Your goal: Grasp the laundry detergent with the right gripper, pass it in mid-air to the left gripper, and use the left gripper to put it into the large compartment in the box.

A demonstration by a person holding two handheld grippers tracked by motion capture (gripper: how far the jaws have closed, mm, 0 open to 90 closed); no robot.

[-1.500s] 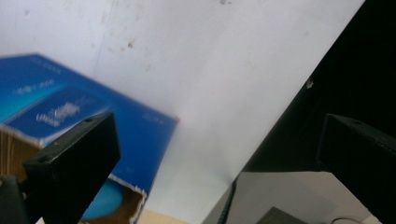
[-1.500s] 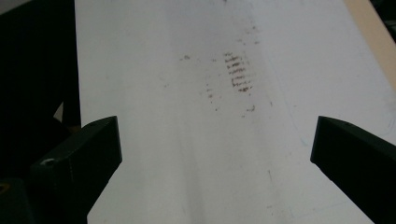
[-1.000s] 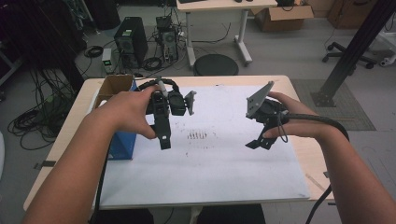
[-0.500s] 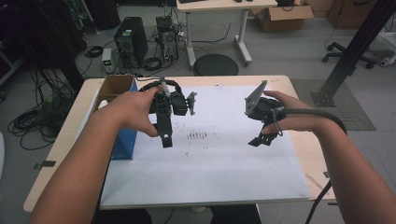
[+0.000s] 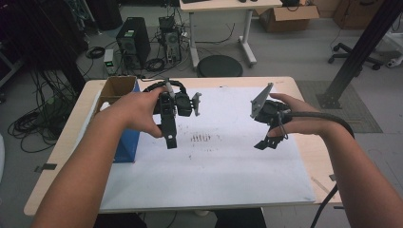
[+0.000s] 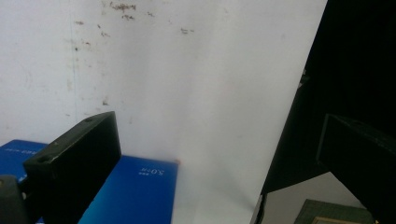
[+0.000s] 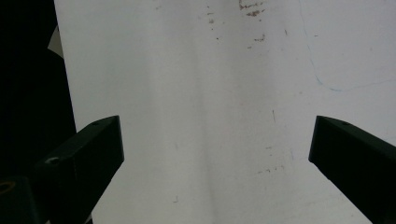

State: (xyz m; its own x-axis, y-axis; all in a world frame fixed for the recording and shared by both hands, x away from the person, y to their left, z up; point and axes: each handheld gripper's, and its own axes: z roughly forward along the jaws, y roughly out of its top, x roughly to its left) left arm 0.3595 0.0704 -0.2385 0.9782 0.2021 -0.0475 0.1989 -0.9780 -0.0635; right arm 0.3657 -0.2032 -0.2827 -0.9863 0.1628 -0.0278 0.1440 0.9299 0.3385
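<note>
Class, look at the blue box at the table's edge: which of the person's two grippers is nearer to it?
Left. The left gripper hangs just beside the blue box, over the white sheet. The right gripper is across the sheet, far from the box.

The right tool (image 5: 267, 141) has shifted slightly toward the table's middle.

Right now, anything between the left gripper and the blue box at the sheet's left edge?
Nothing visible. The left gripper hangs open over the white sheet, just right of the blue box, with bare sheet between them.
</note>
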